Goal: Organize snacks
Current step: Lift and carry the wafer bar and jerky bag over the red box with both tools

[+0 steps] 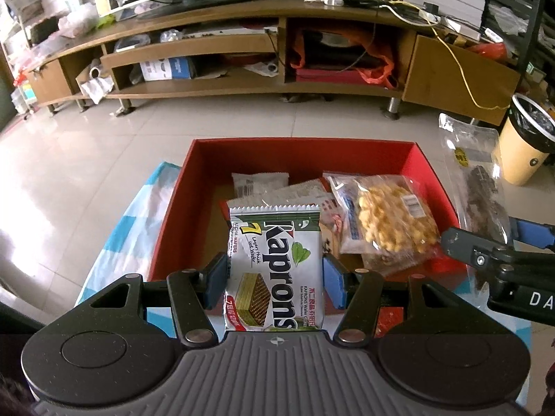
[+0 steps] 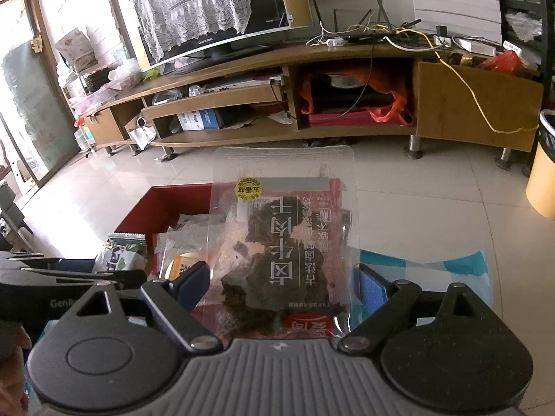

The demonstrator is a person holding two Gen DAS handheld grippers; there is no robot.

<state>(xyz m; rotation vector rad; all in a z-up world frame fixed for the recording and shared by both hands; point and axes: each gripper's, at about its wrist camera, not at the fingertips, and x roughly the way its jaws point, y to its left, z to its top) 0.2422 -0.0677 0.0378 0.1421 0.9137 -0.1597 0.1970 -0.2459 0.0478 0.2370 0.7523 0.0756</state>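
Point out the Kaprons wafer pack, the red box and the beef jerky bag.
Kaprons wafer pack (image 1: 277, 263): left wrist view, middle of its printed front.
Red box (image 1: 305, 159): left wrist view, inner face of its far wall.
Beef jerky bag (image 2: 281, 242): right wrist view, middle of the clear bag.

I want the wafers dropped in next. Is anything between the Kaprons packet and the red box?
Nothing visible blocks it. The Kaprons packet, held by the left gripper, hangs over the red box's open near-left part; other snack bags lie beyond and right.
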